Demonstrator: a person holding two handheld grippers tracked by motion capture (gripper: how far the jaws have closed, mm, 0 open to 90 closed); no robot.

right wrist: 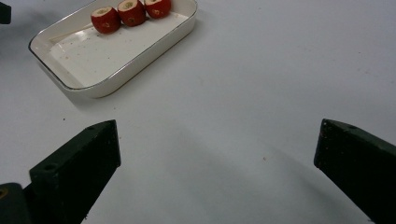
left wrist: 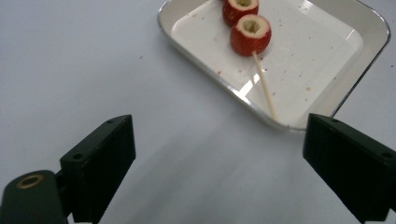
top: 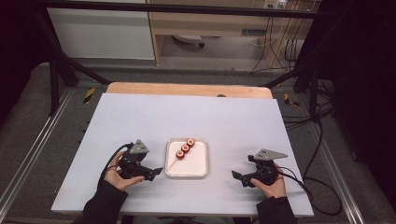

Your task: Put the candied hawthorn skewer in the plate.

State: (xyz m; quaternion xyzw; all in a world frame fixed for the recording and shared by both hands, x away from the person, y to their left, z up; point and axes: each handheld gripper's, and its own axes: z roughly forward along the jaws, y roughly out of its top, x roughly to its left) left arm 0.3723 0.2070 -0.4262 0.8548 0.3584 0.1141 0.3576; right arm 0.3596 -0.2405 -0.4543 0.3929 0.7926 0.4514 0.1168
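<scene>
Skewer of three cored red fruit pieces, lying in the white tray just ahead of my left gripper. Its thin wooden stick runs lengthwise, the bare end pointing back toward my jaws, the glossy, hollow-centred rounds beyond. The tray is a smooth, round-cornered rectangle. My left jaws stand apart, empty; my right gripper, well off to the tray's other side, is likewise apart.

Open tongs, tray w/ fruit

Grey carpet floor, wooden cabinet, cables behind.
</scene>
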